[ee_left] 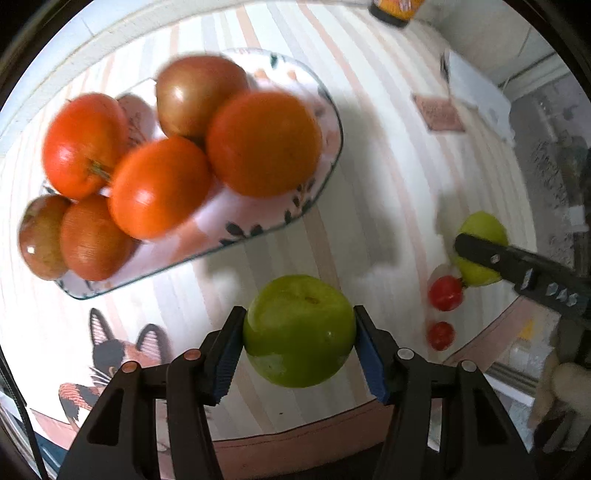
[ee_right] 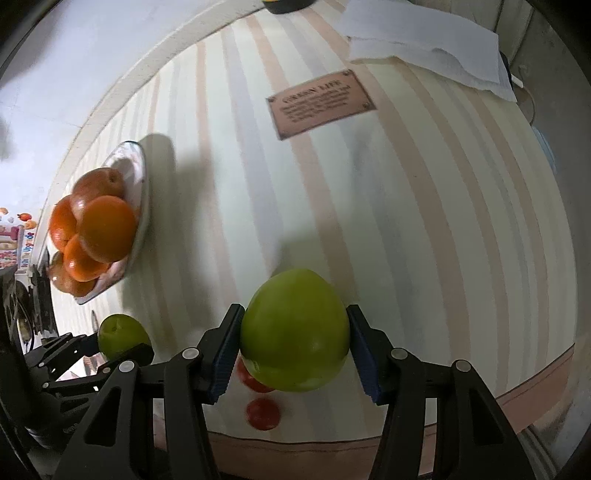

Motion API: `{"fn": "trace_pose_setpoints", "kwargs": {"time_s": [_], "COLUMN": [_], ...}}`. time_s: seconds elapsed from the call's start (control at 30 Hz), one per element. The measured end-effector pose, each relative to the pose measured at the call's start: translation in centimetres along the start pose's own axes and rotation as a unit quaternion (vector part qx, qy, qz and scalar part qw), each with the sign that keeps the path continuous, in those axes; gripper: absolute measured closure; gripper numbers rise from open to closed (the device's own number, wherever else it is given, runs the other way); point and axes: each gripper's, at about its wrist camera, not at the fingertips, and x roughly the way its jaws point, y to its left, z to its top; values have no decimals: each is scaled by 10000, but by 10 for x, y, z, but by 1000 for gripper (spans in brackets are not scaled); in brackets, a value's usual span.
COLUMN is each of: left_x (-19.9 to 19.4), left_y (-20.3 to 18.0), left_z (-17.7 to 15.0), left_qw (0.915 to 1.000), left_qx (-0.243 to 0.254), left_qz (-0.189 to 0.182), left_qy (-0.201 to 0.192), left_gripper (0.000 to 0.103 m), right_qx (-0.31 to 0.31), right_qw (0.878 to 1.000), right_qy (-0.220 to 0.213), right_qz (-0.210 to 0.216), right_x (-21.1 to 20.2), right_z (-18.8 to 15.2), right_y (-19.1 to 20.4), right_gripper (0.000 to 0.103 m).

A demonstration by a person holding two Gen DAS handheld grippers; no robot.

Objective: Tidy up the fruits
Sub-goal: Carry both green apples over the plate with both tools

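Note:
My left gripper (ee_left: pixel 299 332) is shut on a green apple (ee_left: pixel 298 330) and holds it above the striped tablecloth, just in front of the patterned plate (ee_left: pixel 325 110). The plate holds several oranges and tomatoes (ee_left: pixel 262 144). My right gripper (ee_right: pixel 293 336) is shut on a second green fruit (ee_right: pixel 295 328); in the left wrist view this fruit (ee_left: pixel 482 225) shows at the right between black fingers (ee_left: pixel 491 254). Two small red tomatoes (ee_left: pixel 445 293) lie on the cloth below it. The left gripper with its apple (ee_right: pixel 122 334) shows at the lower left of the right wrist view.
A brown label patch (ee_right: pixel 319 103) is on the cloth, and folded white paper (ee_right: pixel 424 48) lies at the far right. A dark jar (ee_left: pixel 393 11) stands at the far edge. A cat picture (ee_left: pixel 110 350) is printed near the front edge. The plate also shows at left (ee_right: pixel 142 206).

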Motion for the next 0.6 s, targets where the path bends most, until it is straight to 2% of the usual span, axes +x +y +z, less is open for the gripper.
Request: {"fn": "trace_pose_setpoints", "kwargs": {"time_s": [0.17, 0.33, 0.5, 0.6], "left_x": [-59, -121, -160, -158], "left_y": [20, 55, 109, 141], "left_z": [4, 11, 29, 45], "left_qw": [9979, 9912, 9832, 9815], "left_qx": [-248, -589, -1037, -1293], "left_qz": [-253, -408, -142, 87], "left_qy": [-544, -1115, -1494, -1410], "left_gripper": [48, 48, 48, 48], "right_qx": [-202, -554, -983, -1262], "right_qw": [9995, 9965, 9931, 9911], "right_qy": [-153, -370, -385, -309], "right_qz": [211, 499, 508, 290], "right_x": [-15, -28, -16, 0], "right_z": [10, 39, 78, 95], "right_y": [29, 80, 134, 161], "right_gripper": [45, 45, 45, 45]}}
